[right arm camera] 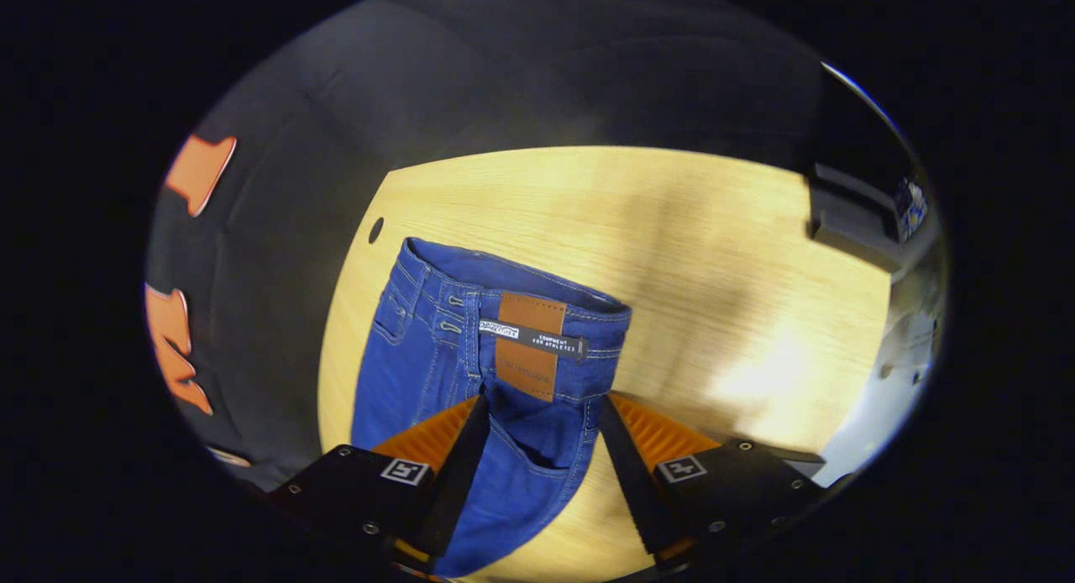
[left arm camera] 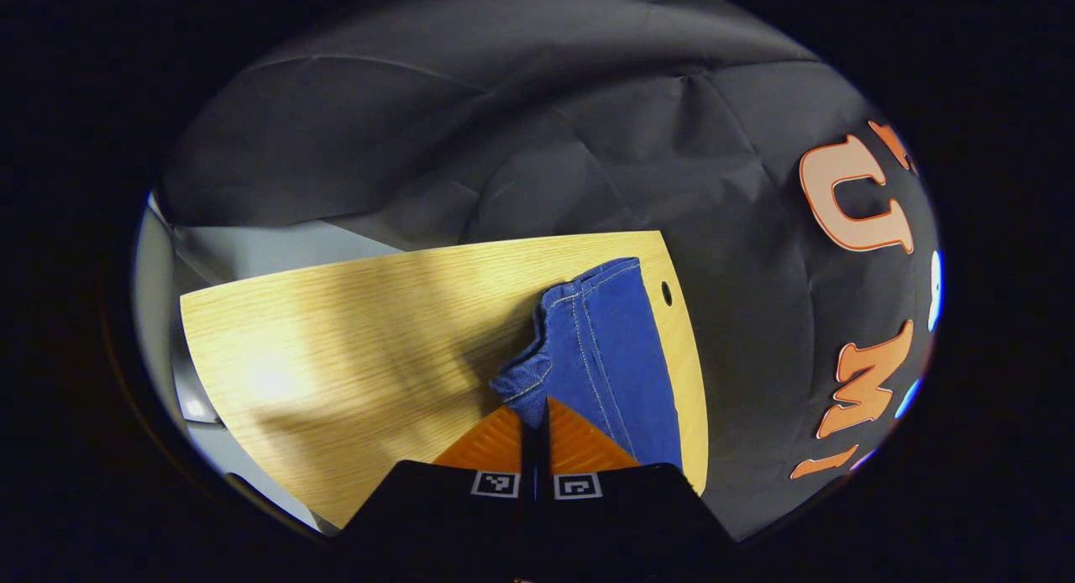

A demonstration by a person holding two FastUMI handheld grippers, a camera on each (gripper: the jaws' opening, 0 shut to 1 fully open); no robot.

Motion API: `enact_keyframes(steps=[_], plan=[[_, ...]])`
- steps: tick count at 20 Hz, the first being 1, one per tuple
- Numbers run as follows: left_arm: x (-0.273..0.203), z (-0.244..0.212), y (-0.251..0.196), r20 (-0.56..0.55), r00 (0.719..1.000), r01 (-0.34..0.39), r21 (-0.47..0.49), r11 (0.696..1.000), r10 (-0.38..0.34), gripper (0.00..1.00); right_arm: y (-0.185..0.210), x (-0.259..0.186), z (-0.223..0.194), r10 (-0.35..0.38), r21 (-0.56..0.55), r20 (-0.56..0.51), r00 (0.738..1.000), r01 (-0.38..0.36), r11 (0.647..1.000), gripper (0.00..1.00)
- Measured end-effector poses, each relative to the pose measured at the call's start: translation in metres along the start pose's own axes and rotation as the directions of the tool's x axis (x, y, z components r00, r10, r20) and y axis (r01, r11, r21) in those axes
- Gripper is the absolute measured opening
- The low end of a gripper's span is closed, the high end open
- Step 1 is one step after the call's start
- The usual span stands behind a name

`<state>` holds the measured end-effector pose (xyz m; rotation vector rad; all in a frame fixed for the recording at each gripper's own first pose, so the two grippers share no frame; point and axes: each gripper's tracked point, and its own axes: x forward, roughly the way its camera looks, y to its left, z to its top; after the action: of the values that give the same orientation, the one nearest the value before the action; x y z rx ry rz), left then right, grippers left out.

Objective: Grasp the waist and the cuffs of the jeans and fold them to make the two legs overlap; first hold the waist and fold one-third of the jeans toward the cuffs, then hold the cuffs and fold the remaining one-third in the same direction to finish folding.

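While the left gripper (left arm camera: 535, 411) has its jaws drawn together on a bunched hem of the jeans (left arm camera: 600, 356), the right gripper (right arm camera: 537, 428) stands with jaws wide apart, the denim passing between the fingers without either pressing on it. In the left gripper view the cuff end runs from the fingertips toward 1 o'clock, along the table (left arm camera: 353, 331) edge near a small hole (left arm camera: 666, 294). In the right gripper view the waistband (right arm camera: 512, 293), with its leather patch (right arm camera: 527, 344), lies just ahead of the open jaws at 12 o'clock, its band running from 10 to 3 o'clock. The long axis of the jeans appears to run between the two grippers, waist toward the right. Judgement: the waist remains unsecured; the right jaws need to close on it before any fold.
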<state>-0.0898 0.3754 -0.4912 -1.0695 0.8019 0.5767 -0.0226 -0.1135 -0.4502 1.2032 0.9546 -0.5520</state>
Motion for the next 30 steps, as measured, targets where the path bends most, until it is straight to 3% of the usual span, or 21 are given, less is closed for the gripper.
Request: enact_keyframes(steps=[2, 5, 6, 7, 10, 12, 16, 18, 23, 30], plan=[[0.001, -0.002, -0.004, -0.004, 1.0, 0.005, 0.0, 1.0, -0.005, 0.01, 0.0, 0.004, -0.001, 0.019, 0.079, -0.022, 1.0, -0.018, 0.997, 0.7], [0.001, 0.002, -0.012, 0.005, 1.0, 0.012, 0.018, 1.0, -0.012, 0.01, 0.005, 0.017, -0.01, 0.021, 0.096, -0.02, 1.0, -0.019, 0.995, 0.2], [-0.001, 0.003, -0.012, 0.003, 1.0, 0.003, 0.016, 1.0, -0.003, 0.01, -0.001, 0.016, -0.008, -0.009, 0.112, 0.007, 1.0, 0.008, 0.994, 0.2], [-0.003, 0.004, -0.014, 0.005, 1.0, 0.006, 0.011, 1.0, -0.006, 0.01, 0.003, 0.016, -0.008, -0.008, 0.142, -0.005, 1.0, 0.009, 0.99, 0.12], [-0.013, 0.004, -0.014, -0.003, 1.0, -0.009, 0.023, 1.0, 0.009, 0.01, 0.001, -0.004, 0.0, -0.055, 0.127, 0.015, 0.998, 0.052, 0.99, 0.13], [-0.019, 0.007, -0.022, 0.005, 1.0, 0.0, 0.038, 0.999, 0.0, 0.01, 0.001, -0.003, 0.001, -0.051, 0.083, 0.012, 0.999, 0.05, 0.995, 0.07], [-0.034, 0.013, -0.038, 0.013, 1.0, 0.002, 0.057, 0.998, -0.003, 0.01, 0.006, -0.006, 0.002, -0.055, 0.153, -0.026, 0.998, 0.059, 0.986, 0.07], [-0.033, 0.019, -0.06, 0.015, 1.0, 0.009, 0.086, 0.996, -0.01, 0.01, 0.007, -0.006, 0.008, -0.08, 0.089, -0.037, 0.996, 0.083, 0.993, 0.06], [-0.013, 0.034, -0.092, -0.023, 0.998, -0.059, 0.151, 0.987, 0.064, 0.01, 0.024, -0.008, 0.009, -0.143, 0.098, -0.115, 0.983, 0.155, 0.983, 0.07], [0.052, 0.054, -0.132, -0.125, 0.983, -0.104, 0.225, 0.969, 0.134, 0.01, 0.064, 0.008, 0.024, -0.176, 0.142, -0.116, 0.978, 0.192, 0.971, 0.07]])
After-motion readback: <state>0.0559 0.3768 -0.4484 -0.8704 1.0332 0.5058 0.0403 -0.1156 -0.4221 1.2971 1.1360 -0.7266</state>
